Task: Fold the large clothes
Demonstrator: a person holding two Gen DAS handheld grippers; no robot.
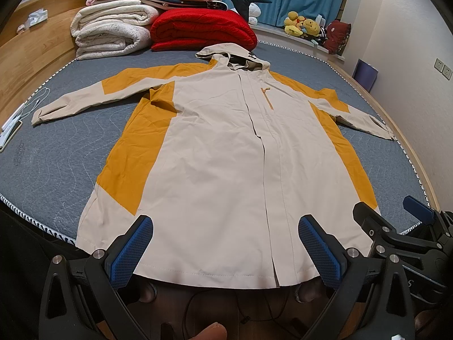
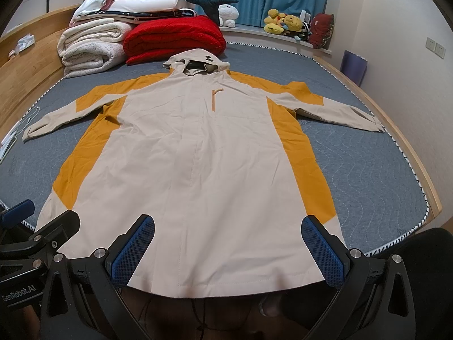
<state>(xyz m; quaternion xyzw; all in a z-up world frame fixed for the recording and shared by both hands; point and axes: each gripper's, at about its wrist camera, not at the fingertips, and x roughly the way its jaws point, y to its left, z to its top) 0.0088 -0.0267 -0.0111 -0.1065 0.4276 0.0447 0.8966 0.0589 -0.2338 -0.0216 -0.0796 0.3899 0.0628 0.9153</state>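
Both my left hand-held gripper [image 1: 225, 248] and right hand-held gripper [image 2: 228, 248] hover spread apart and empty over the hem of the jacket [image 1: 215, 153] lying flat on the bed [image 1: 51, 164], so I judge folding hasn't started and a sleeve [image 1: 85, 99] needs pinching first.

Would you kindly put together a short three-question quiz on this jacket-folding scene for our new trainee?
1. True or false: the jacket lies flat, front up, with both sleeves spread out.
2. Which sits just beyond the hood? A) red blanket B) purple bag C) yellow plush toys
3. Fill in: both the left gripper and the right gripper hang over the jacket's hem with their jaws ____.

Key: 1 true; 2 A; 3 open.
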